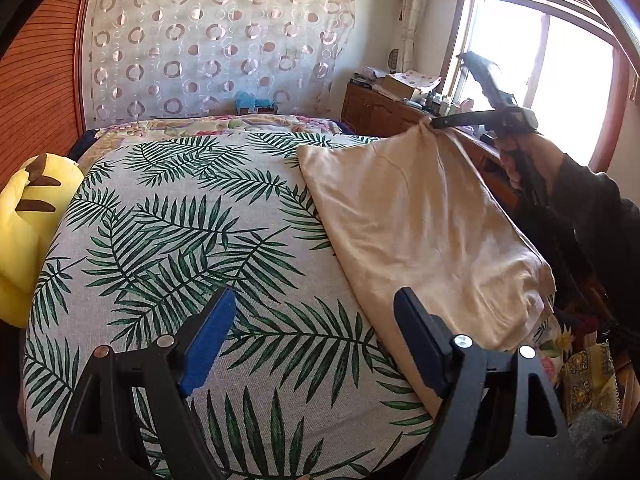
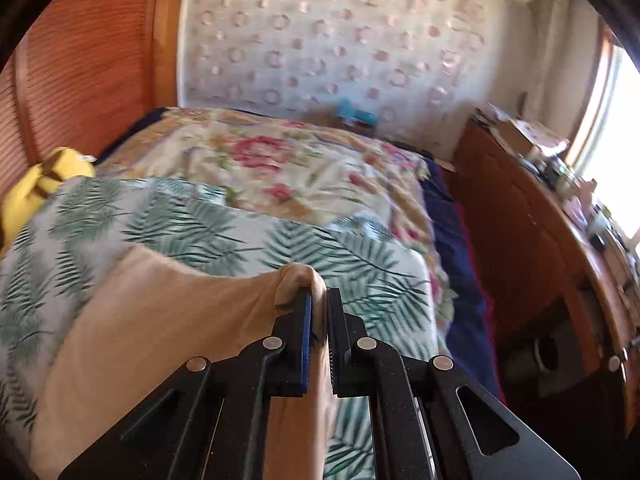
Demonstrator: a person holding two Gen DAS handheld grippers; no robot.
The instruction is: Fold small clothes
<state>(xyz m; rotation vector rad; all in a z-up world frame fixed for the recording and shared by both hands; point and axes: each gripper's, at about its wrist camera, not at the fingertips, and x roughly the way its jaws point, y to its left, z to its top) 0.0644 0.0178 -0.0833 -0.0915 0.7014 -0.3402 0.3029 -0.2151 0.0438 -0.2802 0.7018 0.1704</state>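
Two wrist fisheye views are aimed along the bed toward the circle-patterned curtain.

The left wrist view is set low and close above the leaf-print cover [image 1: 168, 240], angled slightly rightward so the right gripper [image 1: 434, 122] is seen against the window [image 1: 540, 80]. The right wrist view is raised higher and blurred. The leaf-print cover, beige cloth [image 2: 160, 320], yellow cushion [image 2: 44, 188] and wooden dresser [image 2: 520, 220] are shared.

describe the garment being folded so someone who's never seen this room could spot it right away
Start at the bed, whose near part is covered by a palm-leaf print cloth. On that cloth's right side lies the beige garment, one corner lifted by the right gripper shut on it. It is the only plain, unpatterned fabric there, unlike the floral quilt behind or the yellow plush to the left.
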